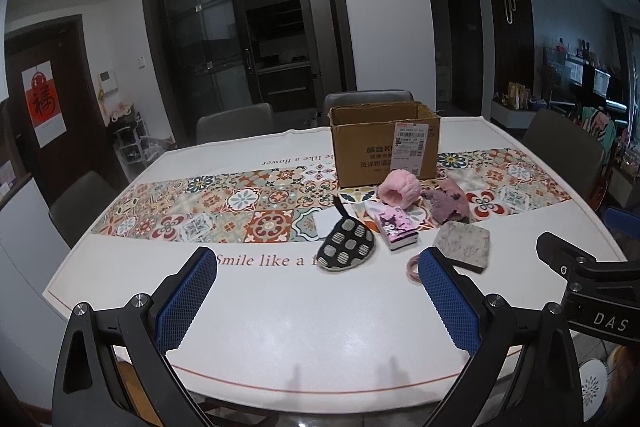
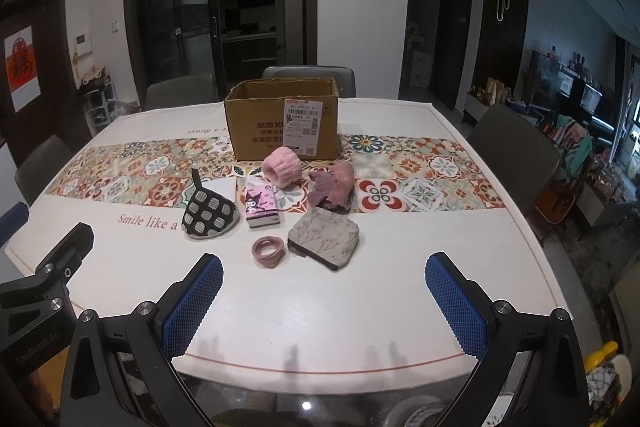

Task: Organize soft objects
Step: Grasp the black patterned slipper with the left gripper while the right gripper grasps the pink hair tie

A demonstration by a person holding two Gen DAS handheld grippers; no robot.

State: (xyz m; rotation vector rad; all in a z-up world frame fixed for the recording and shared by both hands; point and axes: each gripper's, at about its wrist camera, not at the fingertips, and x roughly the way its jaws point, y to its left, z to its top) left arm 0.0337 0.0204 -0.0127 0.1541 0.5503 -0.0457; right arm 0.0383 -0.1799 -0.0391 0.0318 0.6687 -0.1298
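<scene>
Soft things wait in a loose cluster in front of the open box point(image 2: 282, 119), likely where they are to go.

Pot holder point(image 2: 211, 213), tissue pack point(image 2: 262, 205), pink band point(image 2: 281, 167), cloth point(image 2: 334, 187), pouch point(image 2: 325, 237) and hair ties point(image 2: 269, 247) lie close together on the table point(image 2: 360, 307); the left gripper point(image 1: 320, 293) and right gripper point(image 2: 324, 301) hover spread wide and empty over its near edge.

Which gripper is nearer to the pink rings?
Right, I judge. The rings lie just ahead of the right gripper, left of centre. From the left gripper they sit off to its right.
</scene>
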